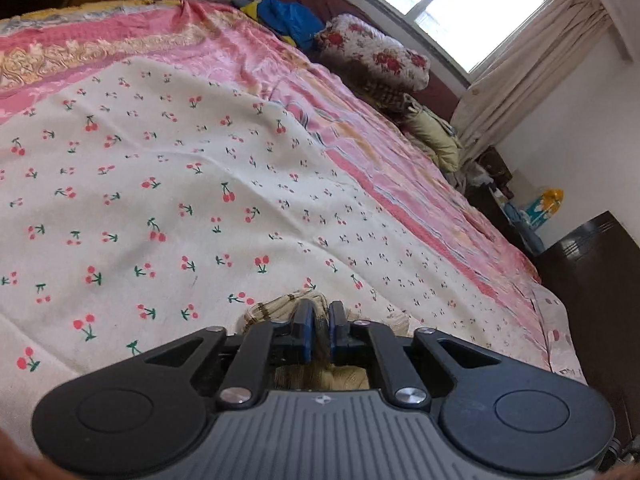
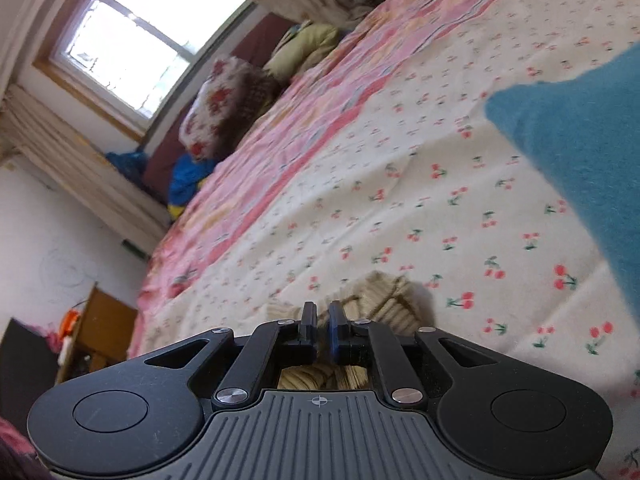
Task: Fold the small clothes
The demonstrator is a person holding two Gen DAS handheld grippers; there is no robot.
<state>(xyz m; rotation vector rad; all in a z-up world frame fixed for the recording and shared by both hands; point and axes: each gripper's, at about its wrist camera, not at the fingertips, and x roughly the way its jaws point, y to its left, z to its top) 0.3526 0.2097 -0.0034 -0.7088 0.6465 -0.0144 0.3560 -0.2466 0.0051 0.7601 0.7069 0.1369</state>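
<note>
A beige knitted garment (image 1: 280, 312) is being pinched between the nearly closed jaws of the left gripper (image 1: 320, 316) and the right gripper (image 2: 323, 316), low over the cherry-print sheet (image 1: 160, 168). Both edges should be lowered evenly before being released.

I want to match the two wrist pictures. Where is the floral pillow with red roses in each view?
Left wrist view: floral pillow upper right of centre, below the window.
Right wrist view: floral pillow upper left of centre, below and right of the window.
Shared landmark: the window.
</note>
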